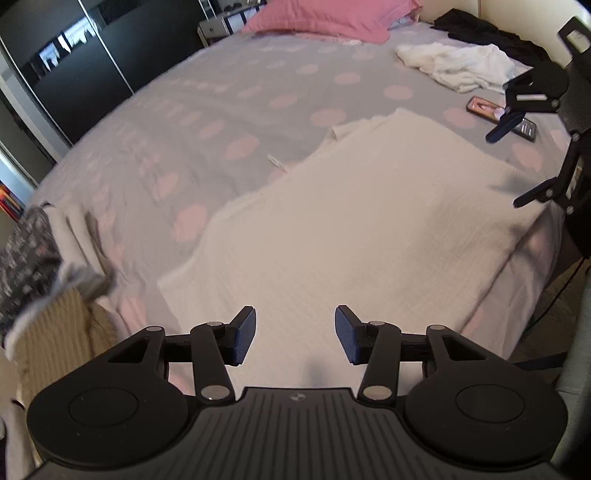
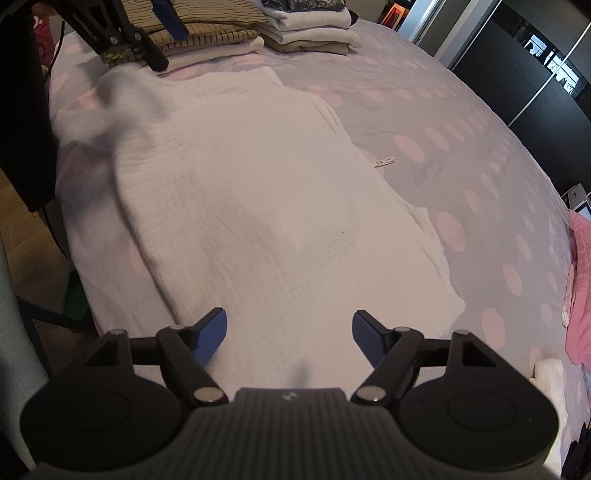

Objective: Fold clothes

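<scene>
A white textured garment (image 1: pixel 351 229) (image 2: pixel 251 192) lies flat on the bed, folded into a long panel, with its collar end at the far side in the left wrist view. My left gripper (image 1: pixel 295 336) hovers above its near edge, open, with nothing between the blue pads. My right gripper (image 2: pixel 290 338) hangs over the garment's other end, also open and empty. Each gripper shows in the other's view: the right gripper (image 1: pixel 517 162) at the right edge, the left gripper (image 2: pixel 162 37) at the top left.
The bed cover (image 1: pixel 221 122) is grey with pink dots. Stacks of folded clothes (image 2: pixel 306 26) (image 1: pixel 48 280) sit at one end. A crumpled white garment (image 1: pixel 458 66), black clothes (image 1: pixel 480 29), a phone (image 1: pixel 484 109) and a pink pillow (image 1: pixel 332 18) lie at the other. A small label (image 2: pixel 386 161) rests beside the garment.
</scene>
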`<state>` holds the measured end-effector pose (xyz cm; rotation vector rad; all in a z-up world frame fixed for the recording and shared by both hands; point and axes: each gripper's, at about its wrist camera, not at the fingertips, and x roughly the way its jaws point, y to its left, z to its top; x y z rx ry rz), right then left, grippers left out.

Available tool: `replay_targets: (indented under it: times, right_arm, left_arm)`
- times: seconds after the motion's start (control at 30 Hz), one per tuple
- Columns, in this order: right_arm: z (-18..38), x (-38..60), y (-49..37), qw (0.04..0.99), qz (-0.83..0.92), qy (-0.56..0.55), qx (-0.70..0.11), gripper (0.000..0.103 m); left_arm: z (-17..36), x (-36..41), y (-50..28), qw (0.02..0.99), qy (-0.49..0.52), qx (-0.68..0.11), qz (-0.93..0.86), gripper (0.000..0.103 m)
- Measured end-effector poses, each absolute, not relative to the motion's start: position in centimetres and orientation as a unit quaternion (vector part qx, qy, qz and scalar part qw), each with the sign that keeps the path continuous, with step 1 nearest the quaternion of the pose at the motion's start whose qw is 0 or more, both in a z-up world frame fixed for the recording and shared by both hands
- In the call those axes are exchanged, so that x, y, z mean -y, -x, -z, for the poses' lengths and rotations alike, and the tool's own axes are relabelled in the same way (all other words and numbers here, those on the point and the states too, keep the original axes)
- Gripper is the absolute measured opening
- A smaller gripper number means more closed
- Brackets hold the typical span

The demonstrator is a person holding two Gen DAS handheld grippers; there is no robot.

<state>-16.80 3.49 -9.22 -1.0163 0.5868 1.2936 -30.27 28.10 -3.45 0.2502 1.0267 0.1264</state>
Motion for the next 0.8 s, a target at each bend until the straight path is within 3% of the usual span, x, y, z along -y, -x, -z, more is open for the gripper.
replay_targets:
  times: [0.17,0.53,0.8]
  right_arm:
    - [9.4,-5.0,14.2,0.667,-0.547,0.408,-0.299,0.077]
    - [10.2,-6.8,8.8,0.708,-0.495,0.315,-0.392,0.080]
    - [11.2,-5.0,0.0,0.748,-0.415,0.148,-0.497,0.084]
  left_arm:
    - [2.6,-29.5,30.0,0.870,-0.119,-0.471,-0.091,0.053]
    - [5.9,-31.9,25.8,0.870,-0.053,-0.456,-0.179,0.059]
    - [8.6,-33.6,25.7,0.866,-0.026,-0.444,-0.228,0.059]
